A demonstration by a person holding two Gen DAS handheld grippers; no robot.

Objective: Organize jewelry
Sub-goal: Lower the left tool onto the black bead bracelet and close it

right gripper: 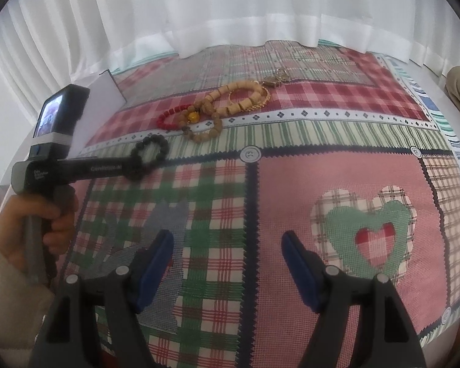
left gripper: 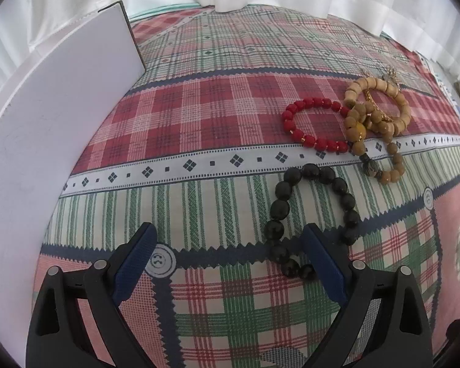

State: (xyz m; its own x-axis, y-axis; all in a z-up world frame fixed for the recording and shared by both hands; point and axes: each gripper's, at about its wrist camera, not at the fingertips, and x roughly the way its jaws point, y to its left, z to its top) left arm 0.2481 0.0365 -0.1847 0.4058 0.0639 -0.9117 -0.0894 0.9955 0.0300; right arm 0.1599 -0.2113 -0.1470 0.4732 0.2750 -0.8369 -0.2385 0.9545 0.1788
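A black bead bracelet (left gripper: pixel 309 214) lies on the patchwork cloth; my left gripper (left gripper: pixel 230 245) is open with its right finger (left gripper: pixel 322 260) over the bracelet's near end. In the right wrist view the left gripper's tip reaches the black bracelet (right gripper: pixel 150 153). Beyond lie a red bead bracelet (left gripper: pixel 312 125), a tan wooden bracelet (left gripper: pixel 380 104), a brown bead string (left gripper: pixel 371 141) and a gold chain (left gripper: pixel 383 76). They also show in the right wrist view: red (right gripper: pixel 171 116), tan (right gripper: pixel 239 98). My right gripper (right gripper: pixel 227 242) is open and empty over the cloth.
A white box wall (left gripper: pixel 61 107) stands at the left on the cloth. White curtains (right gripper: pixel 230 9) hang behind the table. The patchwork cloth (right gripper: pixel 322 184) covers the surface. A person's hand (right gripper: pixel 43 224) holds the left gripper's handle.
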